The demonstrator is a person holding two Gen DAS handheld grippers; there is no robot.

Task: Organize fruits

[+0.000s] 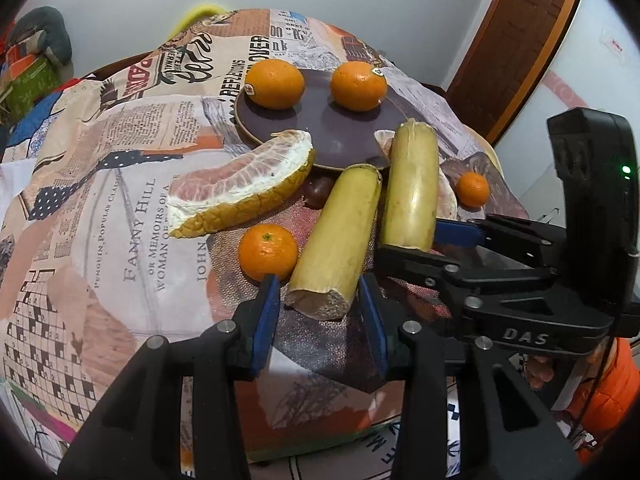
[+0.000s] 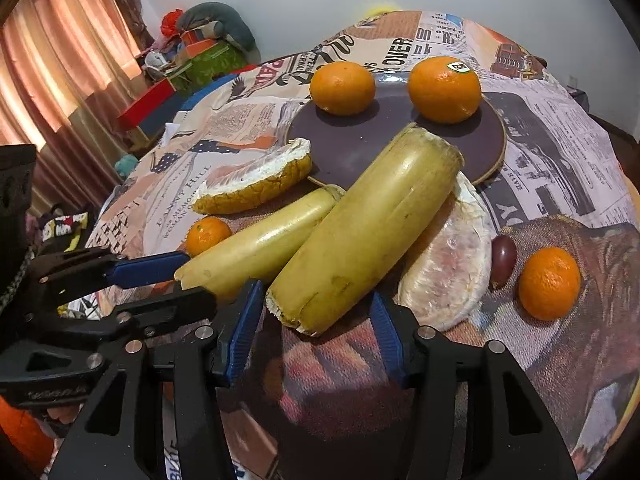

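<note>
We hold each open gripper, left (image 1: 318,312) and right (image 2: 316,320), wide around the near end of its own yellow stalk (image 1: 336,240) (image 2: 360,228), with the plate (image 1: 332,136) beyond both fingertips.

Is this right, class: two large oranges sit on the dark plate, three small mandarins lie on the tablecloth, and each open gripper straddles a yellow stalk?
Not quite: only two small mandarins lie on the tablecloth, as the right wrist view shows. The rest of the statement stands.

Home room: pink curtains (image 2: 60,52) upper left, wooden door (image 1: 516,40) upper right, newsprint-pattern cloth (image 1: 132,216) over counter, clutter by wall.
</note>
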